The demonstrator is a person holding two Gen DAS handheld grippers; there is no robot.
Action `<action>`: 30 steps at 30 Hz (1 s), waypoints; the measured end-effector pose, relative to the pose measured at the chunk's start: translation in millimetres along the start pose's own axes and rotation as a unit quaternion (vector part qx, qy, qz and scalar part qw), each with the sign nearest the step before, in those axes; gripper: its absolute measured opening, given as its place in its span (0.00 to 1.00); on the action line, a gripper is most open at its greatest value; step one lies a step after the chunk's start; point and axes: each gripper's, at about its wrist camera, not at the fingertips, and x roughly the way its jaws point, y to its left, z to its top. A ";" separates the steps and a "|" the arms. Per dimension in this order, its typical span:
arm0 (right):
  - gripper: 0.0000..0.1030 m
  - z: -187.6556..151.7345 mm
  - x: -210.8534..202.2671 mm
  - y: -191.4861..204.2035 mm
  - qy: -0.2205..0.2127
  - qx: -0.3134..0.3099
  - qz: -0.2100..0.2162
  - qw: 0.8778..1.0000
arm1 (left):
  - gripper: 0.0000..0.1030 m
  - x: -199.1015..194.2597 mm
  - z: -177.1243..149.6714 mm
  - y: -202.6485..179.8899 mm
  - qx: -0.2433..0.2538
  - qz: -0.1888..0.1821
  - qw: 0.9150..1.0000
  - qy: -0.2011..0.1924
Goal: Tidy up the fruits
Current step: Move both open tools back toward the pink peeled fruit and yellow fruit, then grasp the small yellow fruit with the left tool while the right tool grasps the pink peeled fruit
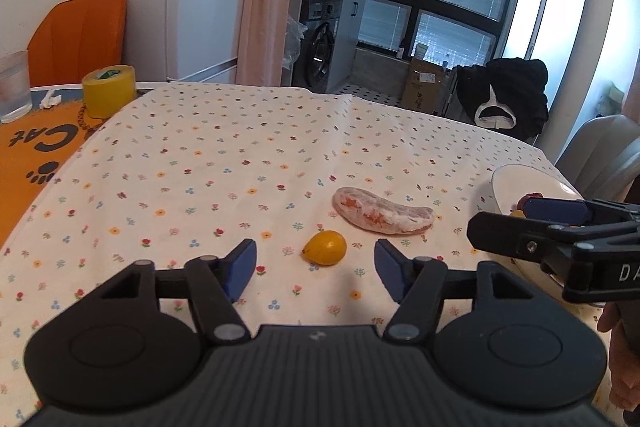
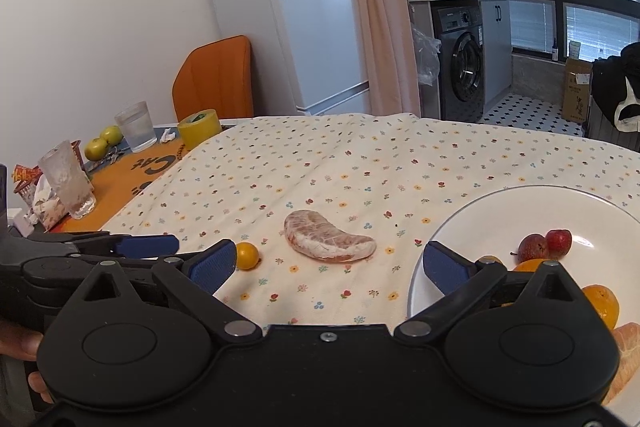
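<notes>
The surface (image 1: 224, 147) was seen draped in a cream cloth printed with small flowers and creased in soft folds. On it lay a small, smooth, oval orange-yellow fruit (image 1: 324, 247), and just beyond it, apart from it, a curved peeled citrus segment (image 1: 382, 215) with a matte, whitish, fibrous membrane through which pink flesh showed. The left hand-held gripper (image 1: 315, 259), of black plastic with ribbed blue pads, was held with its fingers spread wide, nothing between them, and the small fruit was framed just ahead of the gap.

The right hand-held gripper (image 2: 328, 261) was likewise held wide apart and empty, one blue pad above the cloth and the other over the rim of a glossy round white plate (image 2: 480, 211). On the plate were seen two small dark red fruits (image 2: 544, 245) with dull skins, a rounded orange citrus (image 2: 602, 303) with dimpled peel, and a peeled orange segment (image 2: 626, 355) at the edge.

At the far left, a yellow tape roll (image 1: 109, 90) and a frosted glass tumbler (image 1: 14, 85) were set on an orange mat.
</notes>
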 end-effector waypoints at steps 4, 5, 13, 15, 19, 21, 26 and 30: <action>0.97 0.3 7.2 -4.7 0.004 0.004 0.001 1.000 | 0.52 9.8 2.1 -3.9 0.003 -0.007 1.000 0.006; 0.97 0.6 8.9 -5.9 0.005 0.004 0.002 1.000 | 0.51 12.7 2.7 -4.6 0.004 -0.008 1.000 0.009; 0.97 1.1 23.7 -13.6 0.013 0.010 0.006 1.000 | 0.41 36.1 2.5 -4.8 0.000 0.003 1.000 0.029; 0.98 1.4 26.9 -14.1 0.013 0.006 0.000 1.000 | 0.34 39.9 2.9 -5.7 0.004 0.004 0.999 0.033; 0.97 5.2 31.7 -16.0 0.010 0.004 -0.008 1.000 | 0.27 41.6 5.3 -4.0 -0.002 0.001 0.999 0.034; 0.94 8.6 31.7 -16.1 0.006 0.004 -0.007 1.000 | 0.26 39.7 6.8 -2.0 -0.005 0.002 1.000 0.030; 0.93 16.1 36.3 -9.9 0.002 -0.008 0.003 1.000 | 0.26 33.2 10.4 6.3 -0.010 0.007 1.000 0.021; 0.90 17.6 49.6 -1.2 0.016 -0.016 0.018 1.000 | 0.26 24.5 14.8 16.6 -0.014 0.014 1.000 0.012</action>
